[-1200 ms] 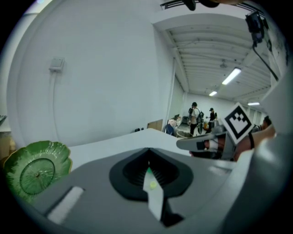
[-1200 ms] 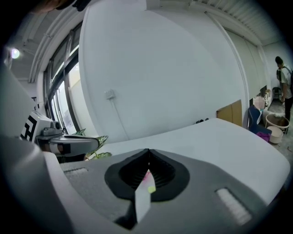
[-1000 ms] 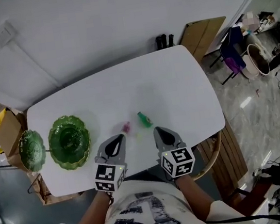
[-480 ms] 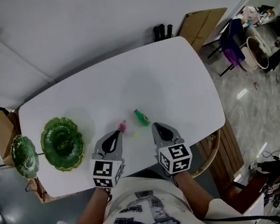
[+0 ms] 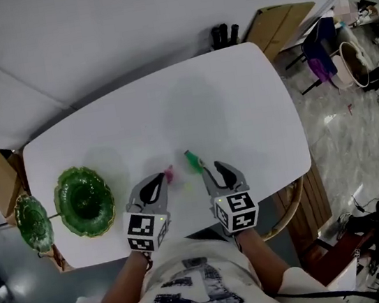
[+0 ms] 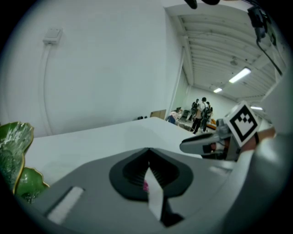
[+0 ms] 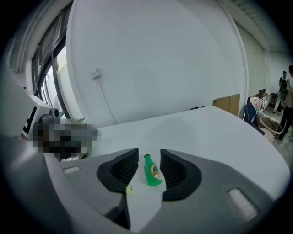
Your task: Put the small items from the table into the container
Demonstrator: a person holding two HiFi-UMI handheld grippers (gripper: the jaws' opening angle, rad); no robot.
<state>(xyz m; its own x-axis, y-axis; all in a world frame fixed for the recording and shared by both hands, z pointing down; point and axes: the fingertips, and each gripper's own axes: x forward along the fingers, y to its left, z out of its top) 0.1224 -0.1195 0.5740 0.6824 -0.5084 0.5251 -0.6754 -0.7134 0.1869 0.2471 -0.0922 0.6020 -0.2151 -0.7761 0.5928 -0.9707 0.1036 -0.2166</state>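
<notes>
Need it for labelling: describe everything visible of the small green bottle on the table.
The green bottle is tiny, glossy and plastic-looking, with a dark cap, narrow neck and pale label. It rests on the white table, neck pointing away from the person, between the opening jaws of the right gripper, which do not touch it.

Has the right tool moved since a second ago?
Yes: the right tool has advanced toward the green bottle on the white table, jaws opening, the bottle just ahead of them, untouched.
</notes>
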